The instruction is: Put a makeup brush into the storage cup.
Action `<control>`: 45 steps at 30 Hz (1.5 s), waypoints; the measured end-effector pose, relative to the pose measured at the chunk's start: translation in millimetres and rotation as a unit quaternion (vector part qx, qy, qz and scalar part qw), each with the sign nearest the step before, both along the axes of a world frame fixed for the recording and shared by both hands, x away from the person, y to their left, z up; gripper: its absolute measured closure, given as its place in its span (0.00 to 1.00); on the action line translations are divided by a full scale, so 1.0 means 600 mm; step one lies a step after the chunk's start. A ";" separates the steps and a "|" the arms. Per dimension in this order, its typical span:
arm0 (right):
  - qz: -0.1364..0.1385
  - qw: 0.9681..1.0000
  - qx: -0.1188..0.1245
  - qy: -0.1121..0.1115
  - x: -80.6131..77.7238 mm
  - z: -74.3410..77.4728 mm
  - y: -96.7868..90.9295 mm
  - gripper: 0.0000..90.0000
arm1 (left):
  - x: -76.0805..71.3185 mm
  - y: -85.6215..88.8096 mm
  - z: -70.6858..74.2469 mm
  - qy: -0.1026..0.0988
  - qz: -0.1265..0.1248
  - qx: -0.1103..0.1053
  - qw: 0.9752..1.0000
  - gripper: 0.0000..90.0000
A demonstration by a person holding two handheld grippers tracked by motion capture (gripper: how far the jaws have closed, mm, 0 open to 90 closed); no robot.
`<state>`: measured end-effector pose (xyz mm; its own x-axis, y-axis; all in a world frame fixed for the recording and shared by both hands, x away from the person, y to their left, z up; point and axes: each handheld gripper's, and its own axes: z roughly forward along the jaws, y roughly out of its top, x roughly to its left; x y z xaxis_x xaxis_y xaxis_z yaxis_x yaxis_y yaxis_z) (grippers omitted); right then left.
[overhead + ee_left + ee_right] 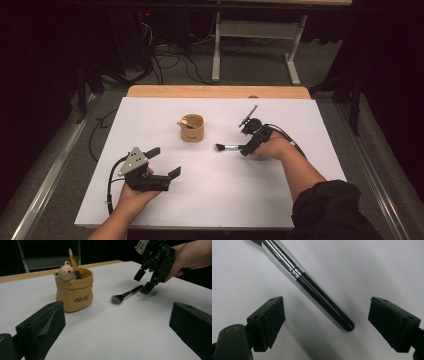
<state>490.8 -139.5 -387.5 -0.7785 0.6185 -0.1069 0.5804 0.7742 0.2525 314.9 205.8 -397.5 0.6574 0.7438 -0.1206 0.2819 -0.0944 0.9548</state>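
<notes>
Evidently the pick-up is in hand: the right gripper (246,145) hangs open astride the handle of the makeup brush (229,147) lying near the bear cup (193,128), so next it must close squarely.

Left gripper (162,161) is sitting lower left in the high view, jaws gaping wide, forearm coming up from the bottom edge. Right gripper (246,147) is hanging right of center, tipped down toward the table, jaws spread apart and not pinching anything.
</notes>
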 end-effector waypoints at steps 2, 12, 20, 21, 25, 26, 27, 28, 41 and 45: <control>-0.002 1.000 0.000 0.002 0.001 -0.001 0.000 0.18 | 0.000 0.000 0.000 0.000 -0.001 0.001 1.000 0.01; 0.003 1.000 -0.006 0.002 0.006 -0.005 -0.002 0.22 | 0.001 -0.001 -0.001 0.000 -0.002 0.003 1.000 0.01; -0.007 1.000 -0.004 -0.002 0.010 -0.005 -0.006 0.35 | 0.000 -0.001 0.000 0.000 -0.001 0.001 1.000 0.01; -0.004 1.000 -0.004 -0.003 0.011 -0.006 -0.007 0.37 | 0.000 0.000 0.000 0.000 -0.001 0.001 1.000 0.01; -0.002 1.000 -0.007 0.001 0.011 -0.008 -0.007 0.41 | 0.000 0.000 0.000 0.000 -0.003 0.003 1.000 0.01; 0.001 1.000 -0.008 0.002 0.012 -0.008 -0.007 0.43 | 0.000 0.000 0.000 0.000 -0.002 0.003 1.000 0.01; -0.011 1.000 -0.006 0.006 0.009 -0.008 -0.007 0.45 | 0.000 0.000 0.000 0.000 -0.002 0.003 1.000 0.01; -0.001 1.000 -0.008 0.005 0.011 -0.009 -0.008 0.45 | 0.000 0.000 0.000 0.000 -0.002 0.003 1.000 0.01; -0.002 1.000 0.003 0.020 0.008 -0.010 -0.007 0.62 | -0.001 0.000 0.000 -0.001 -0.002 0.000 1.000 0.01; -0.004 1.000 0.003 0.023 0.006 -0.010 -0.006 0.65 | -0.001 0.000 0.000 -0.001 -0.002 0.001 1.000 0.01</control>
<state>494.6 -143.3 -393.4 -0.7780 0.6246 -0.0672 0.5970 0.7684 0.2305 314.5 205.6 -397.4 0.6607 0.7412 -0.1188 0.2803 -0.0968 0.9550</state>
